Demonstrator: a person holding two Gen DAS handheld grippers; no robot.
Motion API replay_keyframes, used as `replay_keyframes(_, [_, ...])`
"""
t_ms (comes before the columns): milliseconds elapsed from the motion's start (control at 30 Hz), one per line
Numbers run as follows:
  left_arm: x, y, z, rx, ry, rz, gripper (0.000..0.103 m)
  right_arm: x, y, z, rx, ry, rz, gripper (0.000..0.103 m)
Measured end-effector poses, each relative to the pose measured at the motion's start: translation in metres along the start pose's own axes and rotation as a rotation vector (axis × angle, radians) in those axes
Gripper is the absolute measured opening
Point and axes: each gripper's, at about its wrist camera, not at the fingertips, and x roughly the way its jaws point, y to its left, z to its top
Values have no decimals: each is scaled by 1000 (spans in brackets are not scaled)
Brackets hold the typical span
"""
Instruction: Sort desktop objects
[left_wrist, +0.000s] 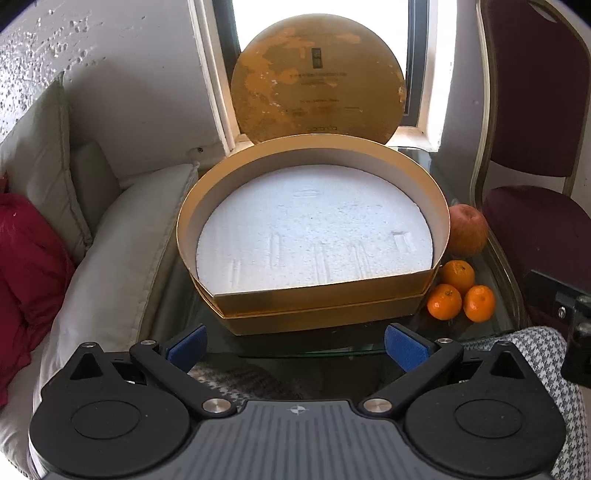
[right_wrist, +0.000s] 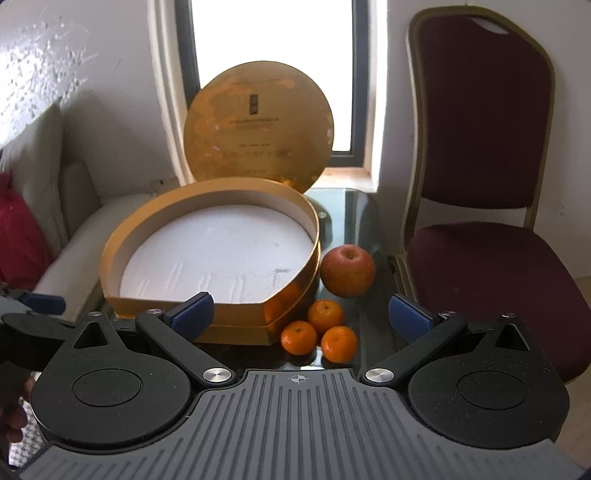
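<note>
Fruit first: I've got an apple (right_wrist: 347, 271) and three mandarins (right_wrist: 320, 332) sitting on the glass worktop (right_wrist: 352, 206), all out on the right of the open gold box (right_wrist: 218, 325), the mandarins bunched together touching one another at the box's near right corner, the apple just beyond them. Inside the box I see only the white foam liner (right_wrist: 221, 254), nothing lying on it. The round lid (right_wrist: 258, 125) stands upright behind the box, leaning at the window. Both my tools hang back at the near edge: the left gripper (left_wrist: 295, 345) faces the flat front wall of the box, jaws spread wide with nothing between them; the right gripper (right_wrist: 301, 312) looks over the mandarins, jaws equally wide and empty. So I'd judge the sorting open, with fruit outside and box bare, though one look can't tell me whether fruit is going in or has come out. If it goes in, the right tool is best placed: come down over one mandarin without nudging its neighbours, which are round and will roll on glass. A maroon chair (right_wrist: 480, 184) stands far right, cushions (left_wrist: 122, 236) to the left.
</note>
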Motion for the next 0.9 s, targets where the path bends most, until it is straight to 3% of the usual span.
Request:
replay_keyframes(267, [2, 11, -1, -28, 32, -39, 103, -5, 5, -4, 5, 21, 20, 103])
replay_keyframes(367, [9, -13, -11, -22, 37, 11, 103, -3, 4, -6, 1, 23, 16, 103])
replay_keyframes(900, [22, -12, -4, -21, 17, 40, 103, 15, 0, -6, 22, 50, 9, 103])
